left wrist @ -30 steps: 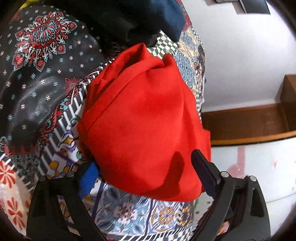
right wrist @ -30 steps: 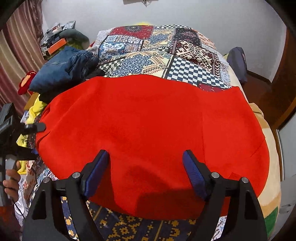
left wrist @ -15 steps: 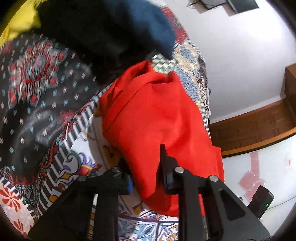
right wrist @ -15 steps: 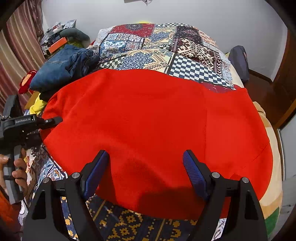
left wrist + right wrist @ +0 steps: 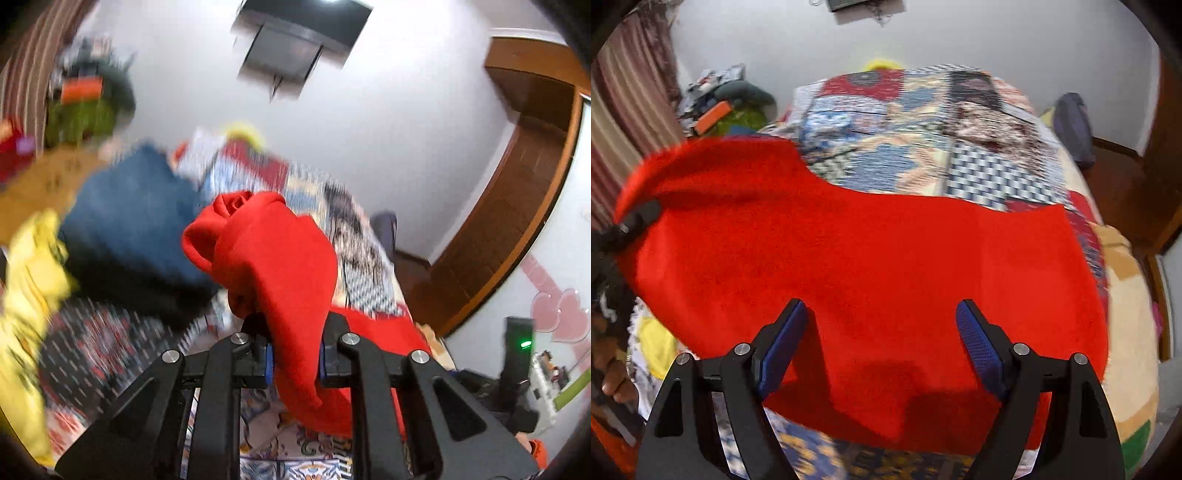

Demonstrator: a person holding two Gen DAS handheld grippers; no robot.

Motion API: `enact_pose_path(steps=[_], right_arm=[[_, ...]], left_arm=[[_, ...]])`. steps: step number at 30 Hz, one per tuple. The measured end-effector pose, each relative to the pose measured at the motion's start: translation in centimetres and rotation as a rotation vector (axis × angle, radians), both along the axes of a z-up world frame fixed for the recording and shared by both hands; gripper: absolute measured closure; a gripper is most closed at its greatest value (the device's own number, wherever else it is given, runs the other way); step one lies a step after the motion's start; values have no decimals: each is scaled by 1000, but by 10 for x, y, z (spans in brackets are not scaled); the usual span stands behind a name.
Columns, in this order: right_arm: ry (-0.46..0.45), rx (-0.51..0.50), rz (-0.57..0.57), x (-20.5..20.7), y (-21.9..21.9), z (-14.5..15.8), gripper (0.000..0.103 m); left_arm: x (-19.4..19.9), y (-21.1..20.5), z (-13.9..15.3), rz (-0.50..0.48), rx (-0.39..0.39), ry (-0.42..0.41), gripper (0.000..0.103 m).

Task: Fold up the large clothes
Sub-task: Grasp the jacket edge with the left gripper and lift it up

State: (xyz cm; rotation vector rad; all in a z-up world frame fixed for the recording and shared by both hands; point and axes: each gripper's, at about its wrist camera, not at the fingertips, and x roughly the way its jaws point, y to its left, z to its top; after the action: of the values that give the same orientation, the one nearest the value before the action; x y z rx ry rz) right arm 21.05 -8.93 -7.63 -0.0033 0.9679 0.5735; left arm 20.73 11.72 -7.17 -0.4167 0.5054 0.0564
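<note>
One red garment (image 5: 871,266) is present, spread over a bed covered by one patchwork bedspread (image 5: 923,147). In the right wrist view it fills the centre of the frame, from the left edge to the right side. Its left corner is raised off the bed at the upper left of the frame.

Left gripper (image 5: 295,360): jaws narrow and closing on a bunched fold of the red garment, which passes between the two blue pads. The fold stands up above the pads toward frame centre and also hangs below them. In the right wrist view, part of this gripper shows at the left edge, at the lifted corner.

Right gripper (image 5: 881,339): jaws wide, two blue pads well apart, nothing between them. It sits low in the frame, over the near edge of the red garment. Contact with the cloth cannot be confirmed.

Other items, left wrist view, heavily blurred: one blue denim garment (image 5: 136,218) at centre left, beside the raised fold; yellow cloth (image 5: 33,280) at the left edge, count uncertain. One dark screen (image 5: 295,40) is mounted on the white wall at top centre. One wooden door frame (image 5: 517,206) runs along the right side.

Fingers of one hand (image 5: 613,384) show at the lower left edge of the right wrist view.
</note>
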Motion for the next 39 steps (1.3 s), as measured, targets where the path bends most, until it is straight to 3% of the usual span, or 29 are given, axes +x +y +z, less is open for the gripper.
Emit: enact_pose_path(steps=[4, 10, 14, 18, 21, 24, 27, 31, 35, 39], right_arm=[[29, 24, 113, -11, 46, -9, 23], [101, -8, 242, -26, 99, -40, 21], [96, 37, 254, -24, 82, -28, 23], [30, 11, 135, -13, 32, -8, 23], [-18, -65, 44, -7, -8, -10, 23], [59, -104, -13, 1, -35, -37, 22], [142, -72, -21, 2, -37, -65, 22], [120, -57, -8, -6, -31, -62, 20], [153, 14, -11, -9, -51, -53, 23], [117, -1, -75, -21, -89, -43, 23]], left_arm=[[-16, 3, 22, 39, 98, -58, 88], [-16, 12, -4, 78, 125, 40, 88], [-20, 19, -11, 94, 118, 54, 88], [-6, 6, 2, 62, 138, 41, 88], [14, -17, 16, 11, 180, 29, 89], [41, -56, 34, -59, 257, 7, 92], [65, -103, 52, -150, 310, -27, 95], [80, -165, 63, -292, 362, -75, 95], [84, -206, 40, -428, 438, -16, 95], [80, -217, -17, -558, 455, 162, 95]])
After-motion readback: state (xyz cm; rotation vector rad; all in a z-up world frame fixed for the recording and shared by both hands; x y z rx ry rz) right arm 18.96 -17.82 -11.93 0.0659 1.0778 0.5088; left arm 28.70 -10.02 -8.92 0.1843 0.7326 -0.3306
